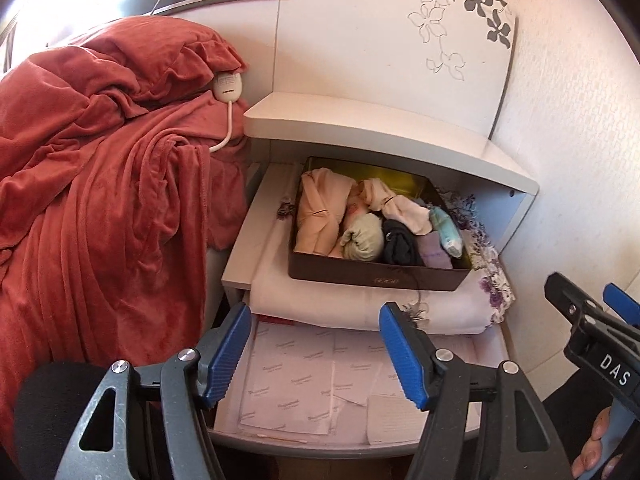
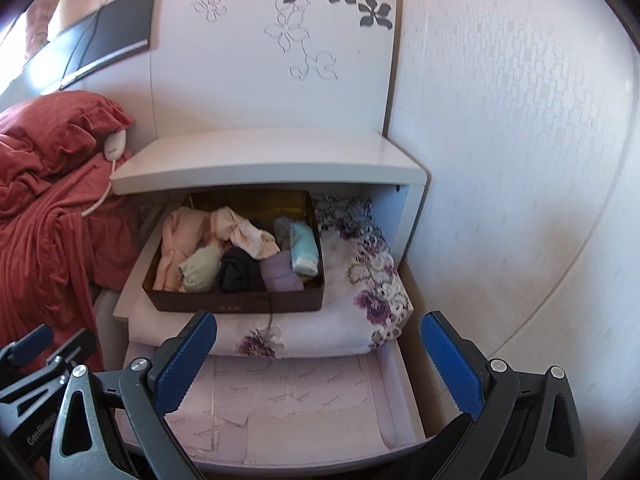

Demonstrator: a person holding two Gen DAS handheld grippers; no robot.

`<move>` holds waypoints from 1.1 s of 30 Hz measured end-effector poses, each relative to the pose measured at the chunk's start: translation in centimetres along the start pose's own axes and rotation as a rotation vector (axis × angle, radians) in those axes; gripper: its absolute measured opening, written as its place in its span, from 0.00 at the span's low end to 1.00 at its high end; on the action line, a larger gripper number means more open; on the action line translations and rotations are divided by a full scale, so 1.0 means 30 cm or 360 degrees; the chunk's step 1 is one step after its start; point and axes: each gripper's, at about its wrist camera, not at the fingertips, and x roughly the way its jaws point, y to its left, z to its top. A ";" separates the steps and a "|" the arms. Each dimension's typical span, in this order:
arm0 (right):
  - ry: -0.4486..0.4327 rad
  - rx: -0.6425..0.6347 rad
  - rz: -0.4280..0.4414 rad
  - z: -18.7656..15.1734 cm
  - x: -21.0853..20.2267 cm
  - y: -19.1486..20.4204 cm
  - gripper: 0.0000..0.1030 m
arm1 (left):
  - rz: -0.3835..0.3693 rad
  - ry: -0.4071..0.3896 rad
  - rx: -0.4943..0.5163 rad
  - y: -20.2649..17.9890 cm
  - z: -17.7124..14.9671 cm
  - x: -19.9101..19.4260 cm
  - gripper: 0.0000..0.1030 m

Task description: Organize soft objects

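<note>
1. Far left: a rust-red blanket (image 1: 100,184) heaped on the bed, falling in folds down the bedside; a white corded controller (image 1: 227,87) lying on its upper edge, cord trailing down toward the nightstand (image 1: 360,128).
2. Low at left centre: left gripper (image 1: 314,350) held above the lower drawer (image 2: 396,400), blue pads spread apart, nothing between them; no earlier view to compare.
3. Centre: white nightstand with a floral-printed back panel (image 1: 400,32), top surface bare in both views.
4. Under the top, in the pulled-out upper drawer: a folded pale sheet (image 1: 320,296) with a dark brown box (image 1: 376,278) resting on it.
5. Inside the box, left to right: a peach garment (image 1: 320,212) along the left wall, a rolled sage-green piece (image 1: 360,240), a black roll (image 1: 400,246), a cream-and-pink bundle (image 1: 400,204) lying across the back, a lilac fold (image 1: 434,256), and a mint-and-white piece (image 1: 448,232) against the right wall.
6. Just right of the box: a white cloth with purple flowers and lace edging (image 2: 372,280), bunched between box and drawer side, draped over the front of the sheet.
7. Below: lower drawer also open, lined with pale pink printed paper (image 2: 288,392).
8. Right: right gripper (image 2: 320,360) above that lower drawer, jaws at full spread and empty; in the left wrist view, seen at the right edge with fingers (image 1: 600,428) of the person's hand on its handle.
9. Far right: textured pale wall (image 2: 520,160).
</note>
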 end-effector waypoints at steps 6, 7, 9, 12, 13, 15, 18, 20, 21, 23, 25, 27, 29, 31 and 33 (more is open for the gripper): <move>0.0032 -0.0029 0.0015 -0.022 0.020 0.010 1.00 | 0.0064 -0.0030 -0.0013 0.012 -0.007 0.005 0.66; 0.0030 -0.0037 0.0021 -0.021 0.018 0.014 1.00 | 0.0067 -0.0029 -0.0019 0.014 -0.006 0.005 0.66; 0.0015 -0.0048 0.0034 -0.014 0.010 0.020 1.00 | 0.0060 -0.0036 -0.0029 0.017 -0.003 -0.002 0.66; -0.0015 -0.0061 0.0052 -0.001 -0.010 0.030 1.00 | 0.0072 -0.0092 -0.0024 0.012 0.002 -0.025 0.66; -0.0022 -0.0060 0.0059 0.003 -0.015 0.032 1.00 | 0.0066 -0.0113 -0.0021 0.010 0.003 -0.034 0.66; -0.0031 -0.0056 0.0070 0.008 -0.023 0.035 1.00 | 0.0067 -0.0127 -0.0012 0.005 0.005 -0.042 0.66; -0.0026 -0.0060 0.0069 0.008 -0.022 0.036 1.00 | 0.0067 -0.0124 -0.0001 0.000 0.006 -0.046 0.66; -0.0013 -0.0055 0.0065 0.005 -0.016 0.031 1.00 | 0.0059 -0.0109 -0.0010 0.001 0.009 -0.047 0.63; -0.0006 -0.0048 0.0063 0.004 -0.013 0.027 1.00 | 0.0059 -0.0107 -0.0010 0.001 0.011 -0.048 0.62; 0.0006 -0.0031 0.0061 0.004 -0.005 0.018 1.00 | 0.0067 -0.0104 -0.0006 -0.001 0.013 -0.052 0.61; 0.0011 -0.0021 0.0060 0.002 0.000 0.011 1.00 | 0.0071 -0.0099 0.0002 -0.004 0.014 -0.055 0.61; 0.0015 -0.0018 0.0057 -0.001 0.003 0.008 1.00 | 0.0087 -0.0085 0.0032 -0.011 0.014 -0.055 0.60; 0.0021 -0.0018 0.0055 -0.006 0.008 0.007 1.00 | 0.0071 -0.0064 0.0028 -0.013 0.011 -0.054 0.59; 0.0025 -0.0020 0.0050 -0.010 0.011 0.006 1.00 | 0.0050 -0.0052 0.0025 -0.013 0.010 -0.053 0.59; 0.0024 -0.0020 0.0048 -0.013 0.012 0.005 1.00 | 0.0038 -0.0045 0.0022 -0.015 0.009 -0.052 0.59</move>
